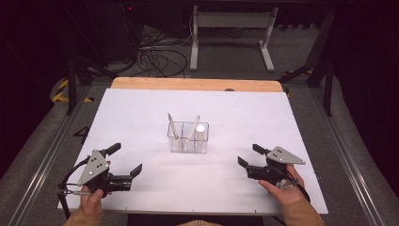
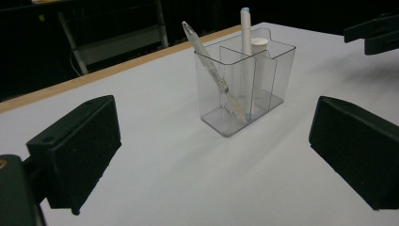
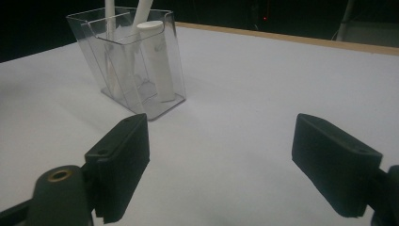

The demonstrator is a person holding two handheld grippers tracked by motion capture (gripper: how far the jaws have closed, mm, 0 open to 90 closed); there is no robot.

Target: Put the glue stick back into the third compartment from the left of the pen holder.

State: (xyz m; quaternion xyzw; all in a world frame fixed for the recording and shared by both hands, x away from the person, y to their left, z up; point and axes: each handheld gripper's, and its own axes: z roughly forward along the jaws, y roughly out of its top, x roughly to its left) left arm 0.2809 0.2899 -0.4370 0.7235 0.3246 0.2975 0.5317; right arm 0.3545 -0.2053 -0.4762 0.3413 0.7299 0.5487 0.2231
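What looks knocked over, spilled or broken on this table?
Nothing stands out. The clear holder stands upright mid-table, two pens leaning inside and a white tube upright. Both grippers, left and right, wait open, apart from it.

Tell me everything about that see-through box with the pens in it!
The clear plastic organizer stands upright mid-table on the white table, split into compartments by thin walls. Two pens lean inside, and a short white capped tube stands in one end section. Both hand-held grippers sit apart from it, not touching.
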